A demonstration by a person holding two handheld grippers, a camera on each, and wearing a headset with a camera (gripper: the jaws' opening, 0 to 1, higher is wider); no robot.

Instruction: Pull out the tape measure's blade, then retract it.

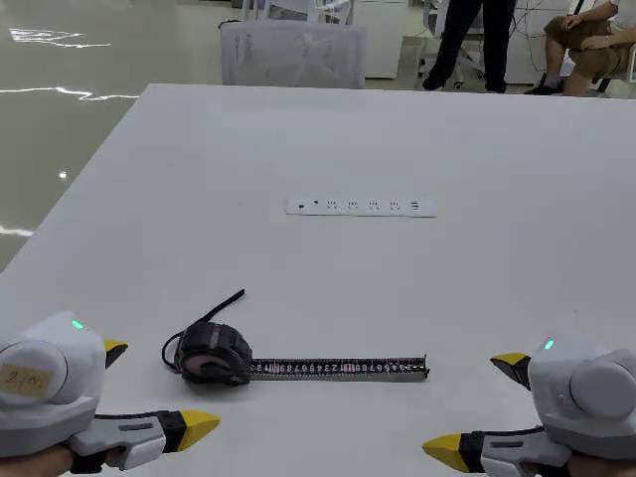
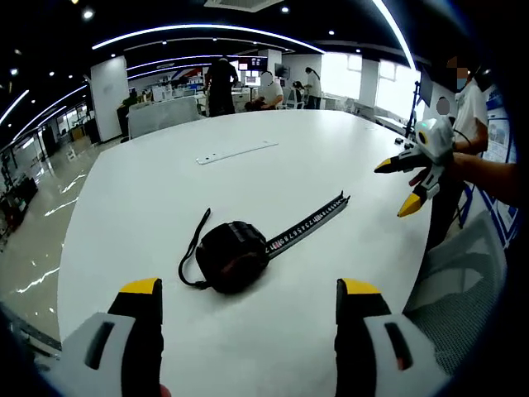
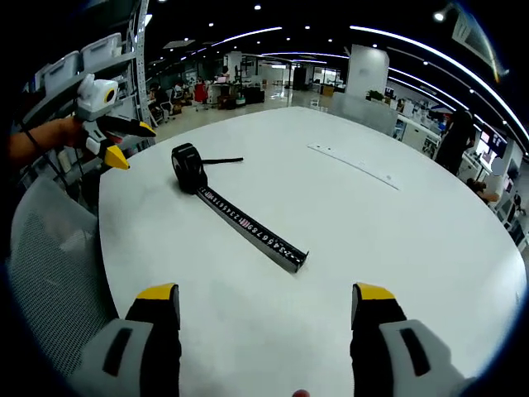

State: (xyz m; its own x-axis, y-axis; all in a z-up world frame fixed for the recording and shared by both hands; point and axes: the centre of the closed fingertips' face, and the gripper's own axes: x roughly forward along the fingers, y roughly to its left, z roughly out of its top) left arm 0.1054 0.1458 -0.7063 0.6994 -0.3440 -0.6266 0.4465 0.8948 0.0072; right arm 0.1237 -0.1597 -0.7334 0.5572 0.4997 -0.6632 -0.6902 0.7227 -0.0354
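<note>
- Tape measure (image 1: 212, 353) lies on the white table (image 1: 397, 139) near the front edge, between the two grippers and closer to the left one. Black case, with the wrist strap (image 1: 214, 308) trailing off behind it.
- Blade (image 1: 343, 368) is partly out and flat on the table, running from the case toward the right gripper. End hook (image 1: 424, 367) stops short of that gripper, no contact.
- Left gripper (image 1: 157, 388): jaws spread wide, nothing held, just beside the case, not touching.
- Right gripper (image 1: 475, 405): same, jaws wide apart and empty, near the hook end.
- Case, my read: compact, rigid, some heft, rounded shell. Likely skids on this slick top when the blade is pulled, so clamp it across the flat sides with the left.
- Blade, my read: thin spring steel, stiff along its length, kinks if bent sideways, slippery on its faces. Pinch top and bottom just behind the hook with the right.
- Risk: spring return whips the blade back. Feed it in, don't just let go.
</note>
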